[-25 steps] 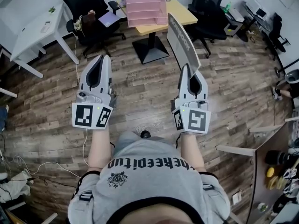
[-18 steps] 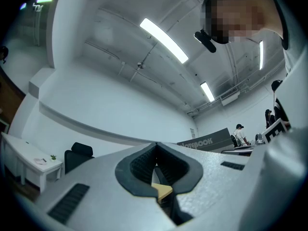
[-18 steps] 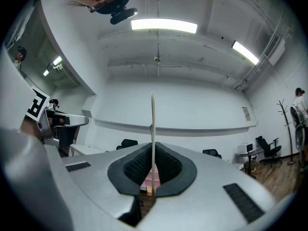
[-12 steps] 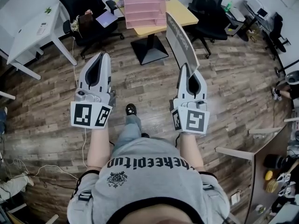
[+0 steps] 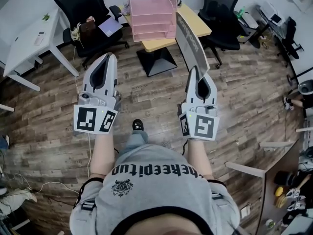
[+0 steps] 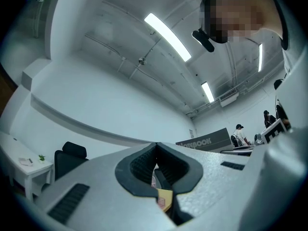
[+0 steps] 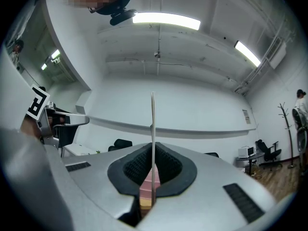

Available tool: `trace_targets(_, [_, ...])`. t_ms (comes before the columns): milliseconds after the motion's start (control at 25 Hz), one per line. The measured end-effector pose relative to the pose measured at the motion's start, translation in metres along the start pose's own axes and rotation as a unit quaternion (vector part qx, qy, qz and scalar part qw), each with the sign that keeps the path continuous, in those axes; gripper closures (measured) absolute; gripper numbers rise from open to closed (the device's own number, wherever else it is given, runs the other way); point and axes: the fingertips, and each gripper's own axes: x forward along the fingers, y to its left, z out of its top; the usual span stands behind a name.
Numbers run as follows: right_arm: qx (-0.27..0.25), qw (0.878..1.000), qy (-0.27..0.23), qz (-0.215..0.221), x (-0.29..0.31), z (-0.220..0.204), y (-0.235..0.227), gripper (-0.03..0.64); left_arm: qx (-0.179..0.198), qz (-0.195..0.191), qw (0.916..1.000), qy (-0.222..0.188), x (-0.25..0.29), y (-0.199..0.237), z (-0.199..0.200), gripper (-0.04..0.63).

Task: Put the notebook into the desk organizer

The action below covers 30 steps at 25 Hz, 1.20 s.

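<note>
**Head view.** The right gripper (image 5: pixel 195 72) is holding a grey notebook (image 5: pixel 190 37) upright above the wood floor (image 5: pixel 146 89), its fingers clamped on the book's lower edge. The notebook's top is overlapping the worktop (image 5: pixel 198 22) in this view. A pink tiered desk organizer (image 5: pixel 150 9) is standing at the worktop's left end. The left gripper (image 5: pixel 108 58) is hovering alongside, well apart from the notebook.

**Left gripper view.** The fingers (image 6: pixel 144 162) are pressing together with nothing between them. The notebook's lettered cover (image 6: pixel 206 141) is showing to the right.

**Right gripper view.** The fingers (image 7: pixel 168 165) are gripping the notebook (image 7: pixel 152 129), seen edge-on, with the pink organizer (image 7: pixel 147 181) showing beyond them.
</note>
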Motion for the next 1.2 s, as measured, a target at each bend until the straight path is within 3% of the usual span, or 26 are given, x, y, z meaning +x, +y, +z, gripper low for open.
trace_targets(720, [-0.020,1.000,0.009,-0.023,0.138,-0.036,0.018,0.607,-0.015,-0.028,0.9995,0.006,0.102,0.105,-0.045,0.592])
trace_targets(1200, [-0.058,0.997,0.016,-0.040,0.197,-0.054,0.033,0.607,-0.031,-0.046,0.9984,0.009,0.144,0.157,-0.074,0.592])
